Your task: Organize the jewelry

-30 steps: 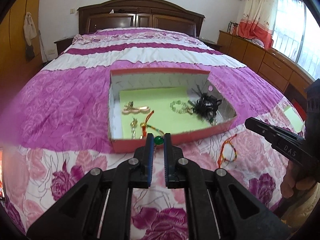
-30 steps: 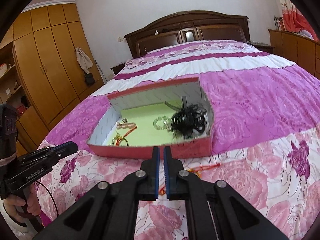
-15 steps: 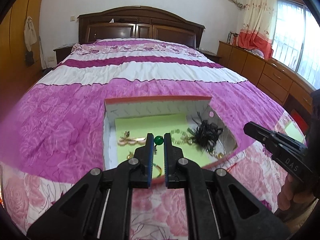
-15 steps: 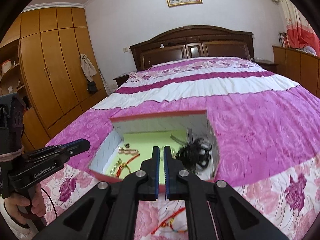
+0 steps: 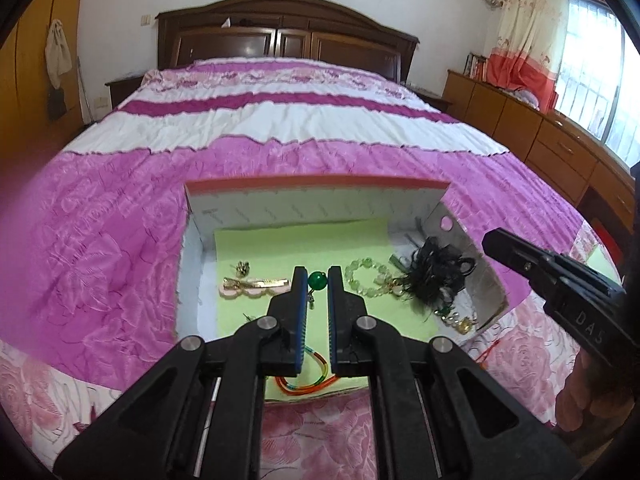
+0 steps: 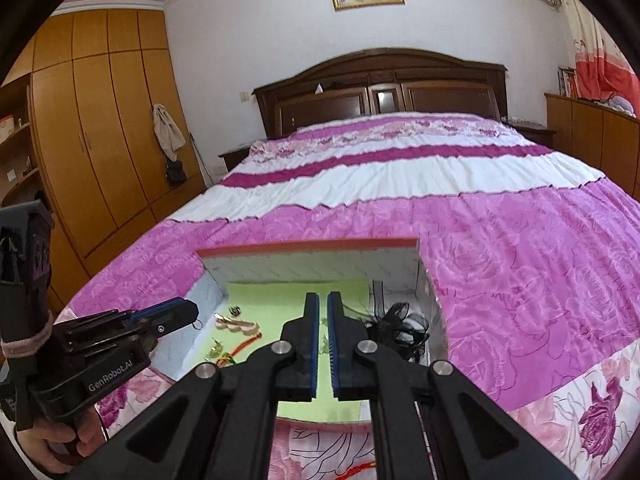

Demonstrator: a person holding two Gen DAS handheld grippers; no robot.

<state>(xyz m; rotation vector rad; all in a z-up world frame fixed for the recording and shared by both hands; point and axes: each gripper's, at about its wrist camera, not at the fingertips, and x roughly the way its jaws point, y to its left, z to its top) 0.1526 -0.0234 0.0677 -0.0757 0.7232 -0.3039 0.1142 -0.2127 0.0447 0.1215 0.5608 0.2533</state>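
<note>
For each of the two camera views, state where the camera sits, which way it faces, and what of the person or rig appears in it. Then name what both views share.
Left wrist: on the left gripper, facing the headboard over the box; fingers pinch a green bead; right gripper enters at right.
Right wrist: on the right gripper, facing likewise; left gripper and hand at left.
Shared: box, black hair accessory, bed.

left wrist: close above box point(image 5: 320, 184), facing headboard point(image 5: 288, 36) | right wrist: same, from right | shared: box, bed point(image 6: 400, 168)
</note>
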